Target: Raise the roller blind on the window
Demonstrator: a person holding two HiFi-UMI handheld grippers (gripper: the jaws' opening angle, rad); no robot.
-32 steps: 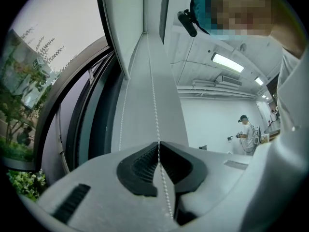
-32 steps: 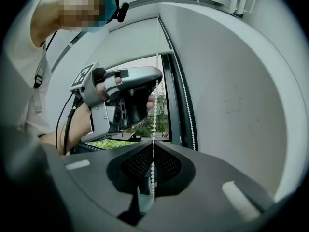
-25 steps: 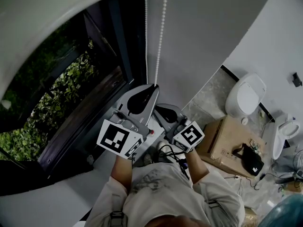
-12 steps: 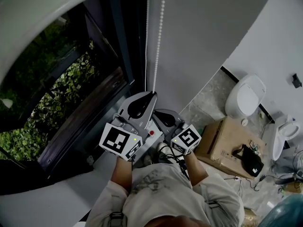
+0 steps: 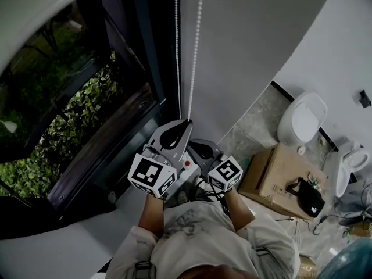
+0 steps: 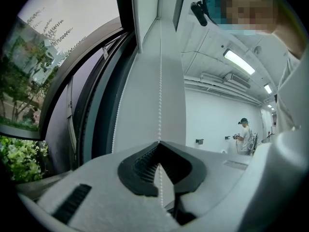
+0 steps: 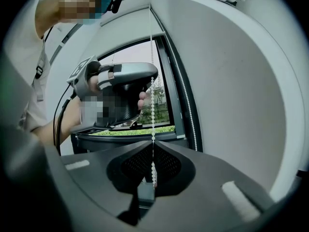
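Note:
The white roller blind (image 5: pixel 32 13) curves across the upper left, above the dark window (image 5: pixel 75 115). Its bead chain (image 5: pixel 195 51) hangs as two strands beside the window frame. My left gripper (image 5: pixel 188 122) is shut on the right-hand strand, and in the left gripper view the chain (image 6: pixel 160 81) runs straight into the closed tips of that gripper (image 6: pixel 159 142). Just below it, my right gripper (image 5: pixel 196 145) is shut on the same strand. In the right gripper view the chain (image 7: pixel 152 110) drops from the left gripper (image 7: pixel 128 79) into the right gripper's closed tips (image 7: pixel 153 144).
A grey wall (image 5: pixel 250 39) stands right of the chain. On the floor to the right are a toilet (image 5: pixel 302 118), a cardboard box (image 5: pixel 270 176) and a black bag (image 5: pixel 308 197). A person (image 6: pixel 245 134) stands far back in the room.
Both grippers have moved down with the chain, toward my body. The blind's lower edge has gone up, and more of the window shows.

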